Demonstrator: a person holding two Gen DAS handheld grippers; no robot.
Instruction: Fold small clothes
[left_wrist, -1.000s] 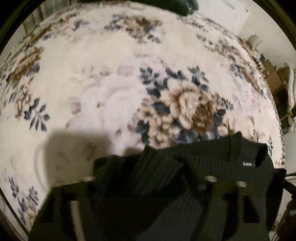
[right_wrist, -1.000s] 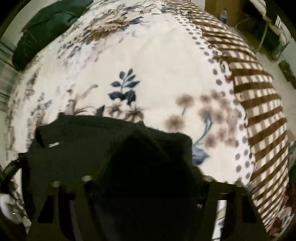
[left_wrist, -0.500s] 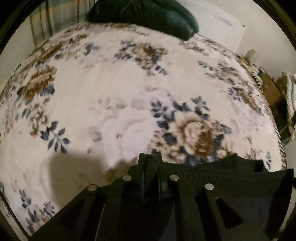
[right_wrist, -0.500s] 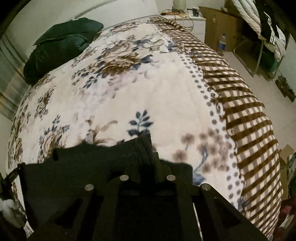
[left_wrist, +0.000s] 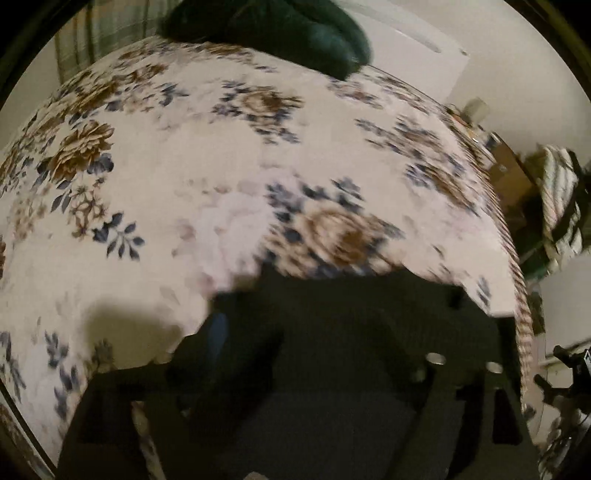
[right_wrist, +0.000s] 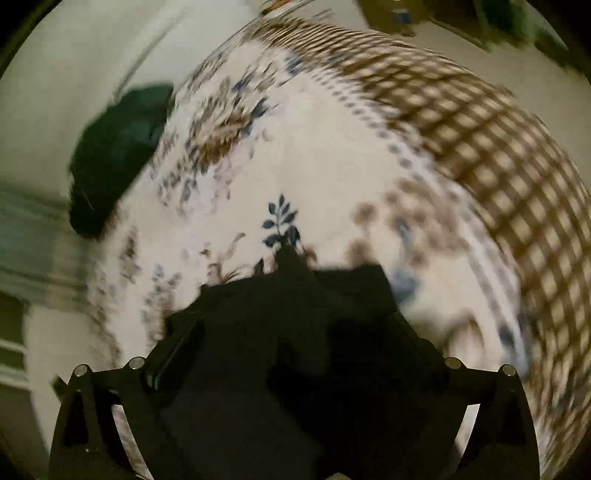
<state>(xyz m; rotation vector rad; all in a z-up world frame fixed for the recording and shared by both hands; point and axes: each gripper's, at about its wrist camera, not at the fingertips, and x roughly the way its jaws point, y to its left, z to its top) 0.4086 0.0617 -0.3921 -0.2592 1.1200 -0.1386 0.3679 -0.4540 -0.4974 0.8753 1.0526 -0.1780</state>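
Lying dark and ribbed across the near edge of the bed (left_wrist: 229, 177), the black knit garment (left_wrist: 332, 325) is right under both of your tools, and each wrist view shows it bunched up against the fingers. Your left gripper (left_wrist: 295, 406) seems to have its jaws spread wide with cloth draped between them, though blur keeps me from telling whether it grips anything. Your right gripper (right_wrist: 295, 362) also looks spread, with the garment (right_wrist: 295, 295) heaped in front; again I cannot tell for certain. The garment's long axis seems to run side to side along the near edge, one end toward each hand, so neither hand is nearer. A green pillow (left_wrist: 280, 29) sits at the far edge.
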